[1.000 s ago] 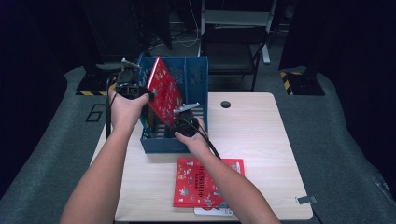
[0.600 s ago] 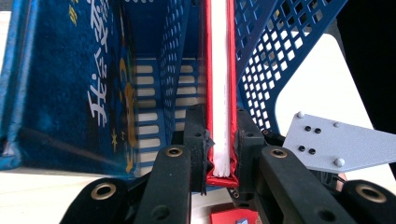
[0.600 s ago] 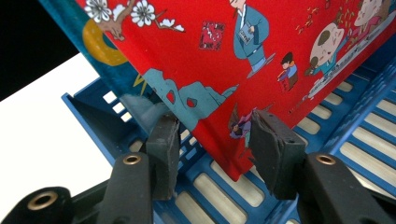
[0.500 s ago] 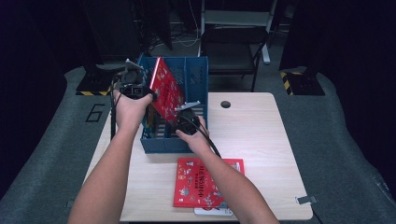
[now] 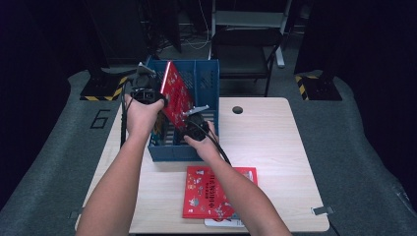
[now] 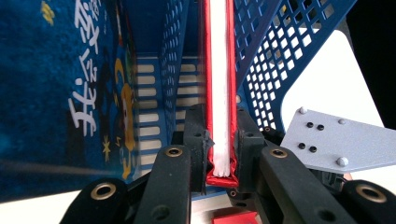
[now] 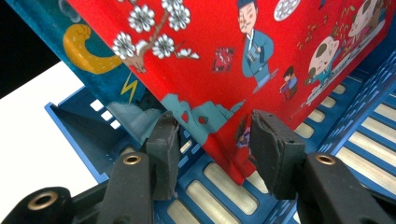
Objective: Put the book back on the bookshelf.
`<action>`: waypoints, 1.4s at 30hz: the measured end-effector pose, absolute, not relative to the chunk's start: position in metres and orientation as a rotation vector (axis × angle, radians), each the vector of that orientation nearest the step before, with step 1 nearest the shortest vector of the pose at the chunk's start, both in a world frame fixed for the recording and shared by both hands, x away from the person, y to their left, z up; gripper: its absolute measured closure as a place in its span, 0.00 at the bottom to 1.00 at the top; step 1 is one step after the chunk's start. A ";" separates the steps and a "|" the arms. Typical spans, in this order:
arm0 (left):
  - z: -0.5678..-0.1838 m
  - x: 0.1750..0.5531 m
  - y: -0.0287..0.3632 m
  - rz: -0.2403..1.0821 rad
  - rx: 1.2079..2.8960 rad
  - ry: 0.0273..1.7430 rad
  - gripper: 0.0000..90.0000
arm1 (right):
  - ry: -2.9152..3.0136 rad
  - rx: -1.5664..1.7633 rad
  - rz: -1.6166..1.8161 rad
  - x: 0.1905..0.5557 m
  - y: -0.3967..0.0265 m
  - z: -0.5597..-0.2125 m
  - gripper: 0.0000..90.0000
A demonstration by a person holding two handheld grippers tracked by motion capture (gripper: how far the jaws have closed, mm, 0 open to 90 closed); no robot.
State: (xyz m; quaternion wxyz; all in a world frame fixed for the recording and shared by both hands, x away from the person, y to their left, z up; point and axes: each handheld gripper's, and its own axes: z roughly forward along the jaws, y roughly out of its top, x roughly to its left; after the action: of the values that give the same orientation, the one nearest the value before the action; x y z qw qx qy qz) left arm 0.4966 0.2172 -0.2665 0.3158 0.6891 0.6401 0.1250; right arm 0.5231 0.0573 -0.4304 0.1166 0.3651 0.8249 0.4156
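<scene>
A red picture book (image 5: 177, 96) leans tilted in the blue slotted file rack (image 5: 204, 83) at the back left of the table. My left gripper (image 5: 162, 100) is shut on its upper edge. In the left gripper view, both jaws (image 6: 219, 135) press the red covers and white pages (image 6: 218, 70). My right gripper (image 5: 186, 125) is at the book's lower corner inside the rack. Its jaws (image 7: 212, 140) stand open, with the corner of the red cover (image 7: 243, 56) just beyond them and the pads off it.
A dark blue book (image 6: 70, 93) stands in the rack's left compartment. A second red book (image 5: 216, 191) lies flat near the front edge of the wooden table (image 5: 275, 147), over something white (image 5: 223, 222). A chair (image 5: 246, 44) stands behind the table.
</scene>
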 end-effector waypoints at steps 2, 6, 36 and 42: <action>-0.267 0.497 0.216 0.334 1.817 1.688 0.88 | 2.411 1.061 1.206 0.525 0.057 -0.430 0.59; -0.268 0.499 0.214 0.343 1.806 1.695 0.88 | 2.401 1.077 1.211 0.527 0.057 -0.431 0.59; -0.276 0.511 0.204 0.395 1.789 1.723 0.88 | 2.418 1.042 1.267 0.535 0.062 -0.417 0.69; -0.277 0.514 0.202 0.410 1.797 1.731 0.88 | 2.423 1.043 1.279 0.537 0.063 -0.415 0.72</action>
State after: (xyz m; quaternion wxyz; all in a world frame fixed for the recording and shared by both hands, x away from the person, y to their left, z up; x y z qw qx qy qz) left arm 0.5137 0.2016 -0.2767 0.3017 0.6776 0.6526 0.1547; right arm 0.5368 0.0629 -0.4153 0.1047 0.3540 0.8219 0.4338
